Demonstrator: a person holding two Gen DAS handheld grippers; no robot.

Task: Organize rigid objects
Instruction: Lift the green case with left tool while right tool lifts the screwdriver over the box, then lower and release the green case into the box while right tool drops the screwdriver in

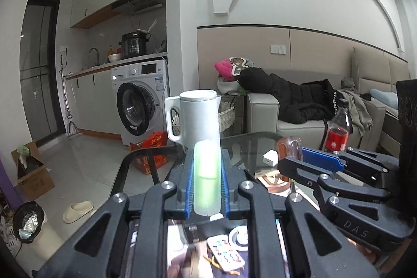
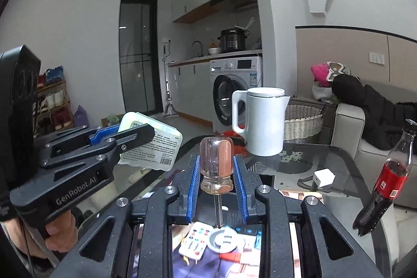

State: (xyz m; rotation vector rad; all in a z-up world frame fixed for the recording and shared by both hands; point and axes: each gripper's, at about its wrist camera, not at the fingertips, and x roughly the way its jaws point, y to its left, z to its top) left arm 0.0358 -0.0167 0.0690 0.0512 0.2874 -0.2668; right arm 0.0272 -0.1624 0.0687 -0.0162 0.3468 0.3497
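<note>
My left gripper (image 1: 207, 160) is shut on a flat pale-green plastic box (image 1: 207, 181), held on edge above the glass table (image 1: 250, 145); the box also shows in the right wrist view (image 2: 153, 145), label side facing the camera. My right gripper (image 2: 216, 173) is shut on a stubby screwdriver (image 2: 216, 163) with a clear amber handle, shaft pointing down toward the camera. In the left wrist view the right gripper (image 1: 310, 160) sits to the right with the handle (image 1: 288, 147) between its fingers. The left gripper appears at left in the right wrist view (image 2: 122, 137).
A white kettle (image 2: 263, 119) stands at the table's far edge. A cola bottle (image 2: 385, 181) stands at right, a white charger cube (image 2: 323, 177) near it. A remote (image 2: 195, 239) and a white ring (image 2: 224, 239) lie under the glass. Sofa, wicker basket and washing machine lie beyond.
</note>
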